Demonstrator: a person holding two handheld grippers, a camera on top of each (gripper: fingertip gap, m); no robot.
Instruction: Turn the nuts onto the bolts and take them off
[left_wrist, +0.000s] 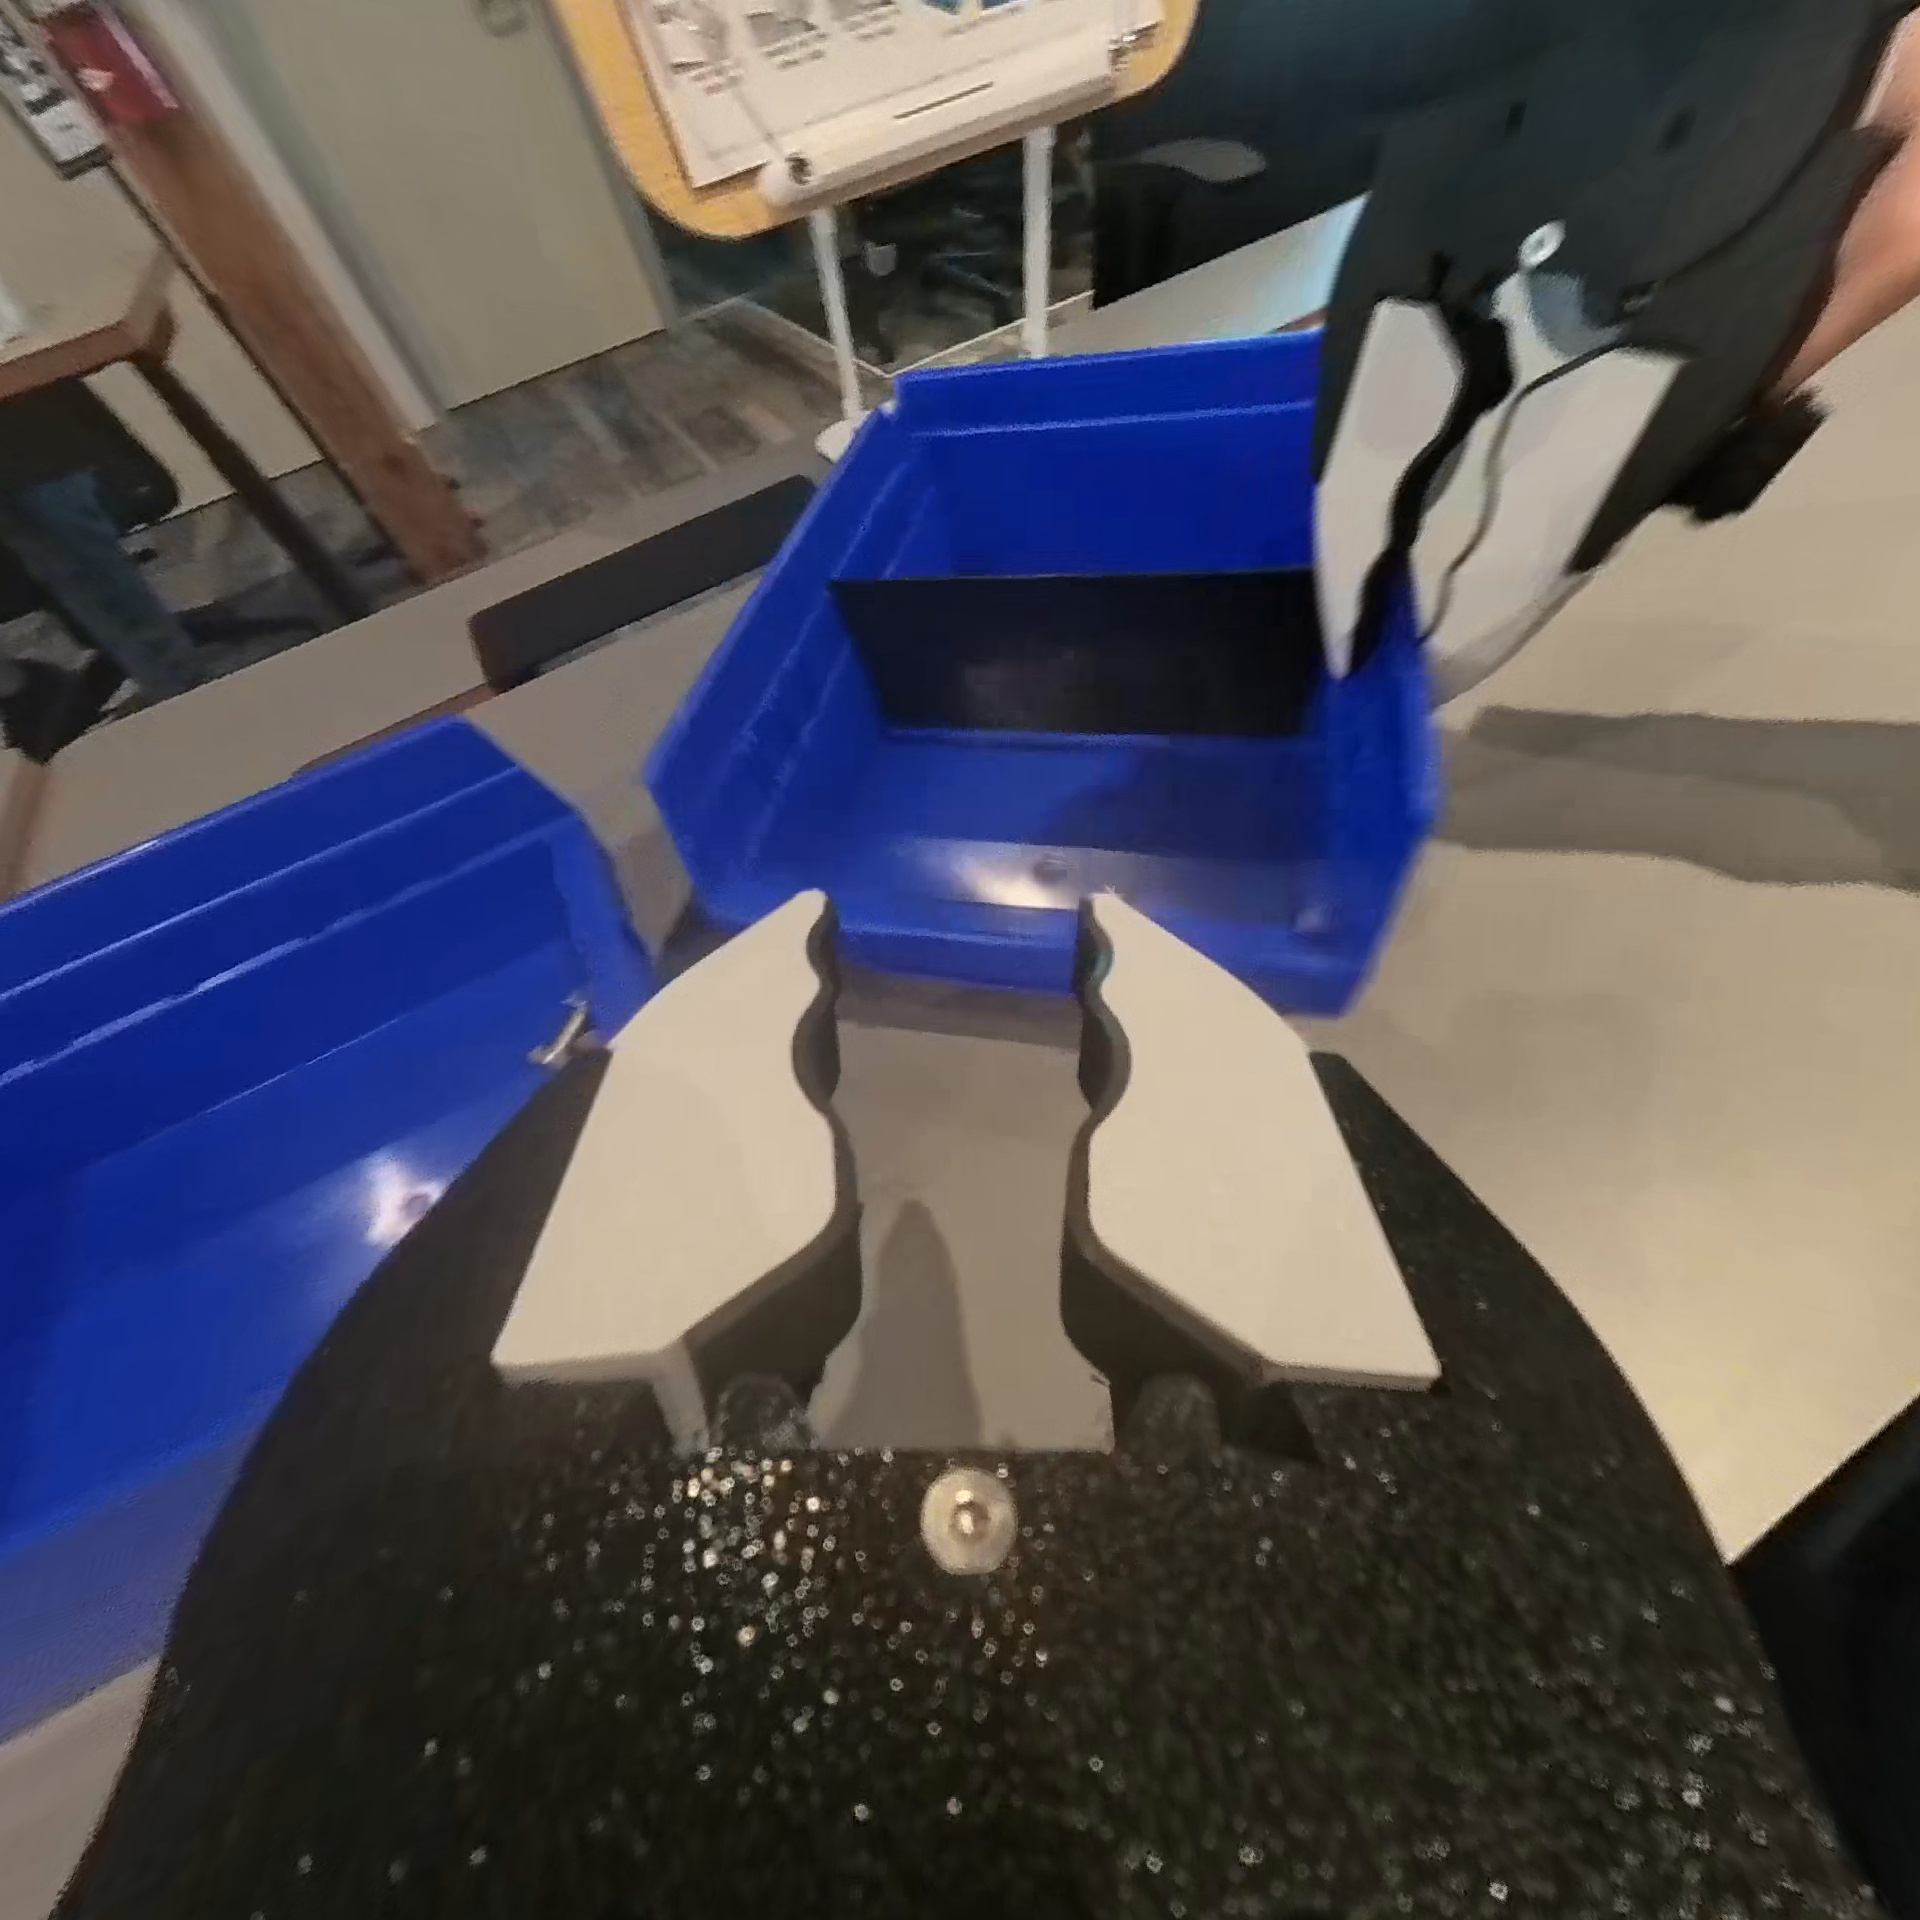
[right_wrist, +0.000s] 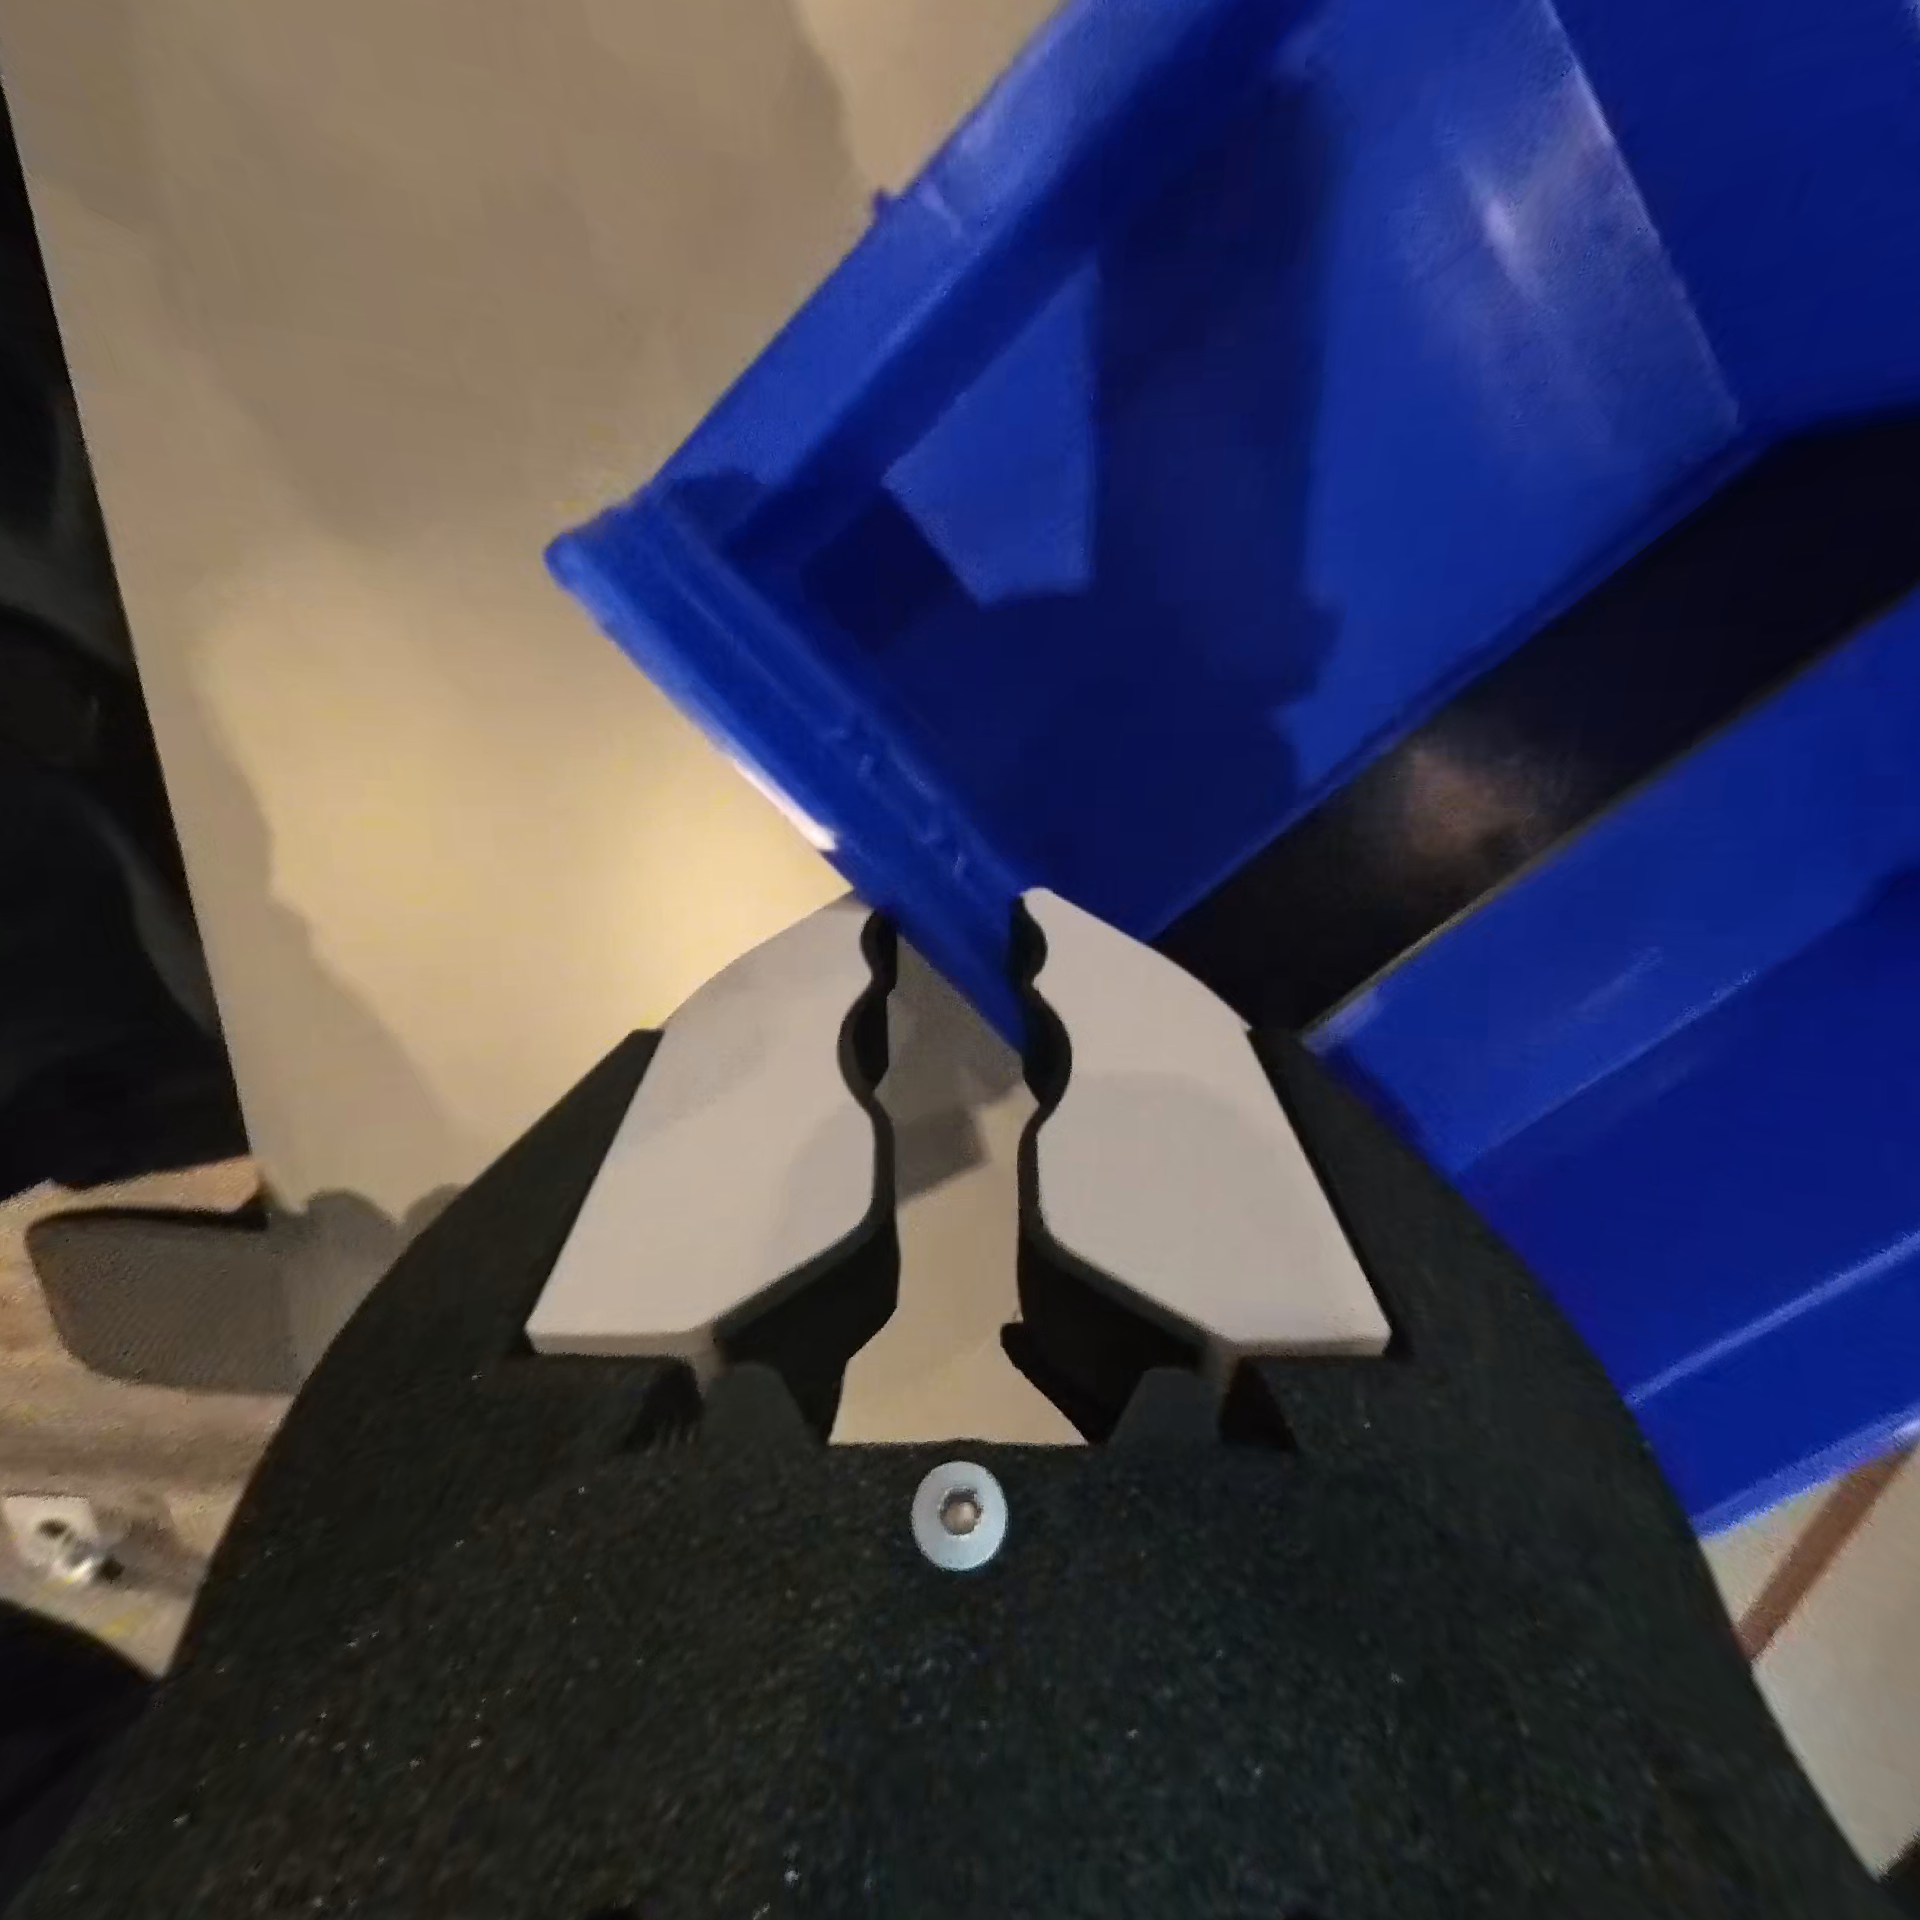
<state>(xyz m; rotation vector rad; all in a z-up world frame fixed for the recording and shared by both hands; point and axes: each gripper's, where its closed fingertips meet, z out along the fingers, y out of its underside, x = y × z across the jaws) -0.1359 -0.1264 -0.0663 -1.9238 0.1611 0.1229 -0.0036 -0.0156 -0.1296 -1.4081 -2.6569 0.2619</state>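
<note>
Left gripper (left_wrist: 956, 935) gapes, holding nothing; right gripper (right_wrist: 951, 925) straddles the glossy blue bin (right_wrist: 1195, 623) wall — contact unclear, pads wavy-edged.

nuts/bolts: two small grey blurred pieces (left_wrist: 1049, 862) | on blue bin (left_wrist: 748, 790) floor

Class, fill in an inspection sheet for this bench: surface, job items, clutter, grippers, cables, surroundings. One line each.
Surface: pale grey tabletop, bare where visible.
Job's things: two blue plastic bins; the divided blue bin has a black divider panel and small fasteners, blurred, on its floor; the second blue bin has a small metal piece at its corner.
Clutter: nothing seen.
Grippers: left hand-held gripper open, empty, before the divided bin; right hand-held gripper open, empty, at that bin's rim.
Cables: nothing seen.
Surroundings: wood-framed board on a white stand, wooden post, dark office chairs.
</note>
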